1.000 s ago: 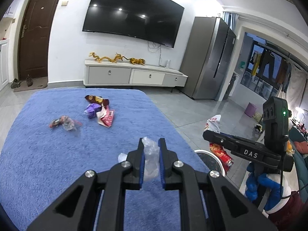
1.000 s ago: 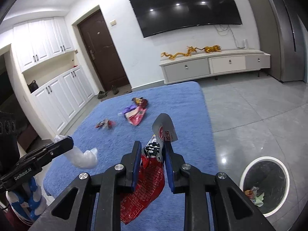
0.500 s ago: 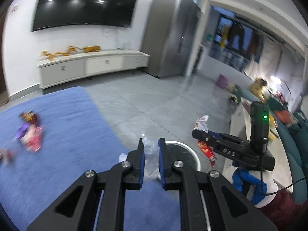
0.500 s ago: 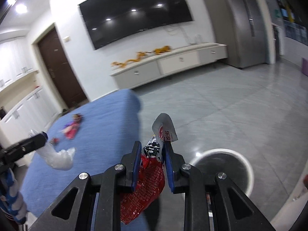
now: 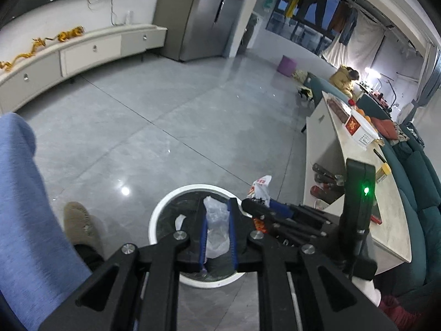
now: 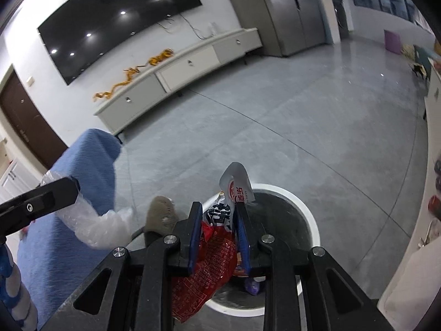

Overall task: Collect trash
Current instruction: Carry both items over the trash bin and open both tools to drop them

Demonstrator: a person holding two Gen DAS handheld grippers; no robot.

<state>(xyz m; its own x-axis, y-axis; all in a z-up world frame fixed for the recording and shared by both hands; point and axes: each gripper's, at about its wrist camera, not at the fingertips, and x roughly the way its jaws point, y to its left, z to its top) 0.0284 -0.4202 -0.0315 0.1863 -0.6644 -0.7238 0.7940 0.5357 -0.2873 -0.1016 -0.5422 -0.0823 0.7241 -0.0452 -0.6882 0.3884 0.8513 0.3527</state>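
Observation:
My left gripper (image 5: 217,215) is shut on a clear plastic wrapper (image 5: 216,227) and hangs over the round white-rimmed trash bin (image 5: 157,215) on the floor. My right gripper (image 6: 217,215) is shut on a red snack bag (image 6: 212,259) with a white torn top, over the same bin (image 6: 308,215). The right gripper with its bag (image 5: 259,190) shows at the right of the left wrist view. The left gripper's finger and wrapper (image 6: 91,220) show at the left of the right wrist view. Some trash lies inside the bin.
The blue-covered table (image 5: 24,207) (image 6: 82,171) stands left of the bin. A slippered foot (image 5: 81,220) is beside the bin. A white counter (image 5: 358,171) and green sofa lie to the right. A TV cabinet (image 6: 176,74) lines the far wall.
Both grippers have swung right, off the blue table, and now hang over the trash bin. Each still holds its piece of trash.

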